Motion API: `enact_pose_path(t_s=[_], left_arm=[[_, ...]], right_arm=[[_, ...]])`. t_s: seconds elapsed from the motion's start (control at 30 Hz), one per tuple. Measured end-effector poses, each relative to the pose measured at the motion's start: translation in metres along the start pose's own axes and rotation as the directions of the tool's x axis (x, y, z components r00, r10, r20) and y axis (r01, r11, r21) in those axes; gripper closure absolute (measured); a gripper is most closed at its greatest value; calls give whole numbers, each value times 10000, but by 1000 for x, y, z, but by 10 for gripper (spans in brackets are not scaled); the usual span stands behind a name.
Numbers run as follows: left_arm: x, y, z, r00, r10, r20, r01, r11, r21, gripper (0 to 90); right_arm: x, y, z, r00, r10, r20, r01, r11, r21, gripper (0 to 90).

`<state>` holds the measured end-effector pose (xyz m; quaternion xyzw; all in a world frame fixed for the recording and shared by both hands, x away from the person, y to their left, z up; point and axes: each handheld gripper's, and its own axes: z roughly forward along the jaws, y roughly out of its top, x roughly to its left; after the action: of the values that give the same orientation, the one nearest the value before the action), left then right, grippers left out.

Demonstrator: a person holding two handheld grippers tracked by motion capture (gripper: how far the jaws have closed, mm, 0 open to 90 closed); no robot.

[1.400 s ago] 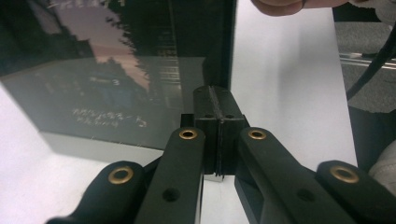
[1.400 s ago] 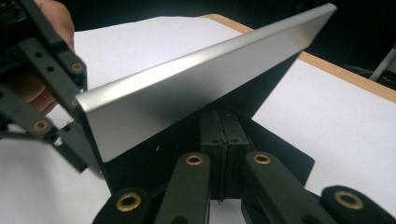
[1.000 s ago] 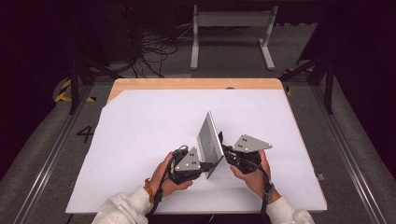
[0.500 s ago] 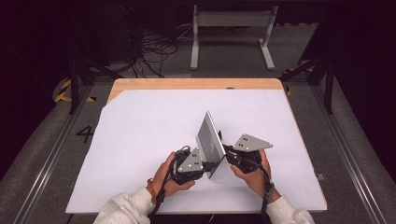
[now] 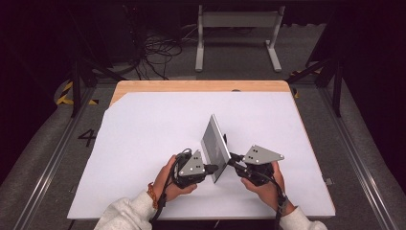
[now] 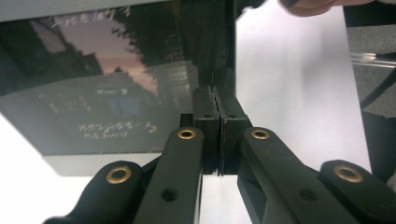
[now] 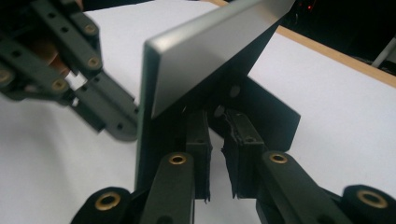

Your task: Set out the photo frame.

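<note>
Left hand-held gripper clamping photo frame, right hand-held gripper parted, caption unreadable

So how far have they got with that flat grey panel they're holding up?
Done: the panel is off flat, tilted up on the white table. In hand: the left gripper pinches its near edge, jaws shut on it in the left gripper view. The right gripper sits at the black stand behind it, jaws slightly apart. Left: probably setting it to stand alone and letting go.
</note>
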<state>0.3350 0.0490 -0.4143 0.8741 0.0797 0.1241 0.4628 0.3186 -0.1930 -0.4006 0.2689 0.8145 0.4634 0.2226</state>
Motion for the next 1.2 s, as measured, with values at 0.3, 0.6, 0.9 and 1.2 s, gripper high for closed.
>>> enact_pose_path(t_s=[0.3, 0.6, 0.9, 1.2], left_arm=[[22, -16, -13, 9975, -440, -550, 449, 9989, 147, 840], [44, -37, -30, 9909, -828, -1063, 862, 9959, 280, 749], [58, -51, -41, 9812, -1292, -1435, 1327, 9910, 152, 696], [55, -47, -34, 9828, -1293, -1317, 1341, 9906, 284, 576]], right_arm=[[10, -13, -16, 9997, 106, -242, -101, 9997, 205, 703], [20, -13, -12, 9983, 59, -575, -46, 9997, 239, 615], [25, -12, 3, 9985, 327, -434, -313, 9990, 320, 553], [23, -12, 7, 9985, 516, -201, -516, 9987, 36, 590]])
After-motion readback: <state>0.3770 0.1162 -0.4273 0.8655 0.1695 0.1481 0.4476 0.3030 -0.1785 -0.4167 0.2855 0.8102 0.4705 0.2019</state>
